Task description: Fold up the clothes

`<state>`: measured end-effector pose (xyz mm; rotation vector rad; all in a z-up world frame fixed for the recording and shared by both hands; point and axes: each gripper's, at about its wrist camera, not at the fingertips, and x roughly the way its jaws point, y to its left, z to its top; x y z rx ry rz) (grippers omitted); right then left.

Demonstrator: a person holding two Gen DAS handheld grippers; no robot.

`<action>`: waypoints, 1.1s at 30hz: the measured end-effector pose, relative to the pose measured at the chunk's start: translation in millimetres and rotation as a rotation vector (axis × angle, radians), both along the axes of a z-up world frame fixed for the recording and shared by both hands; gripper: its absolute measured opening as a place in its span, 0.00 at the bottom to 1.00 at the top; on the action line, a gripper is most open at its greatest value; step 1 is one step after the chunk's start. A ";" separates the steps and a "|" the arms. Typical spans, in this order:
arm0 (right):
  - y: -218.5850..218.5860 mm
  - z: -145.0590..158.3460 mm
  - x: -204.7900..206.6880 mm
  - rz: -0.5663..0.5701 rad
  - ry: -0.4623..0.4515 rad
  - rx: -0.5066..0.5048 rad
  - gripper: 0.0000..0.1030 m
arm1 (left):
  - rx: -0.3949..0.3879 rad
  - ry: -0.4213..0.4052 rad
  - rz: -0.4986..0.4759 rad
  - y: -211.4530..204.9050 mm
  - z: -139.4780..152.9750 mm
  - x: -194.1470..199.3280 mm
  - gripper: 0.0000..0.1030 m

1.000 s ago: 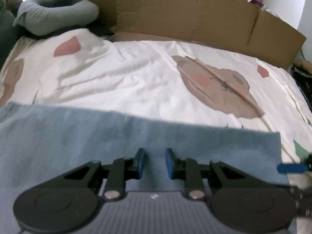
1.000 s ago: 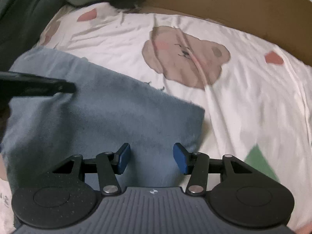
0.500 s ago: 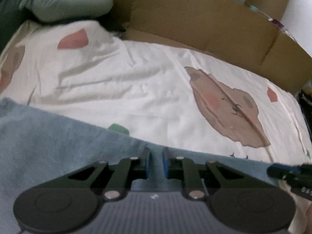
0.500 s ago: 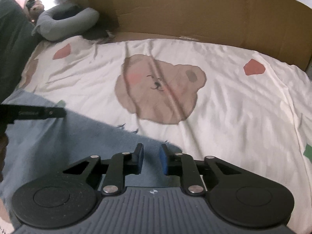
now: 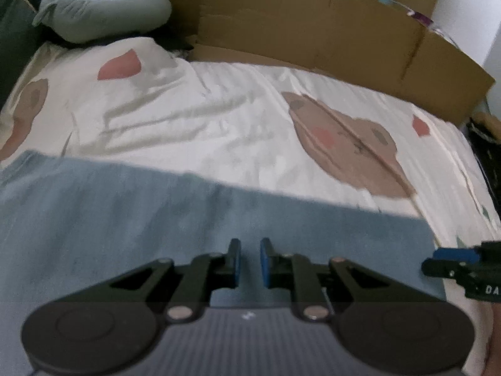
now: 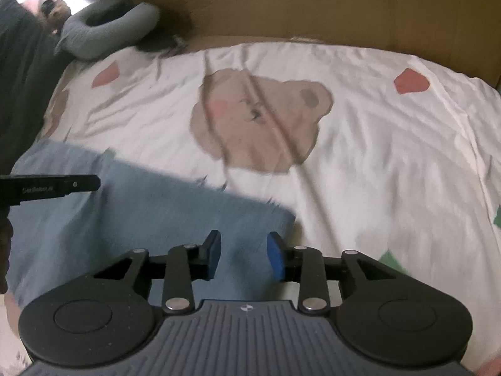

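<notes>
White sheet [image 5: 200, 119] printed with bears and red hearts, a blue cloth [image 5: 125, 219] lying flat across its near edge.

Cardboard [image 5: 313, 37] stands along the sheet's far side, and a grey pillow [image 5: 103, 15] lies at the far left corner beside it. The cloth spreads under both grippers, its right corner just ahead of the right one. The left gripper [image 5: 249, 260] sits low over the cloth's middle, fingers drawn in to a narrow gap; whether any cloth is pinched between them cannot be told. The right gripper [image 6: 244, 255] hangs over the cloth near its right corner, fingers spread apart with blue fabric showing between them, gripping nothing.
</notes>
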<state>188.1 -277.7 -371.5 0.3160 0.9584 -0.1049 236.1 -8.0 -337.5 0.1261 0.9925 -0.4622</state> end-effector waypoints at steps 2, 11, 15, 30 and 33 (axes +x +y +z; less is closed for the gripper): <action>8.1 1.1 -10.1 0.013 0.006 -0.015 0.37 | 0.005 0.006 0.007 8.9 -0.9 -12.4 0.15; 35.9 -5.0 -61.5 -0.049 0.034 -0.020 0.28 | 0.027 0.037 -0.009 39.0 -9.0 -64.2 0.14; 50.3 -6.3 -74.9 -0.055 0.045 -0.023 0.28 | 0.039 0.054 -0.023 44.4 -11.9 -80.6 0.14; 79.5 -12.1 -123.7 -0.093 0.136 0.052 0.29 | 0.062 0.098 0.001 55.4 -13.0 -111.9 0.14; 83.9 -14.5 -133.7 -0.099 0.145 0.071 0.29 | 0.070 0.100 -0.004 56.4 -12.3 -118.0 0.15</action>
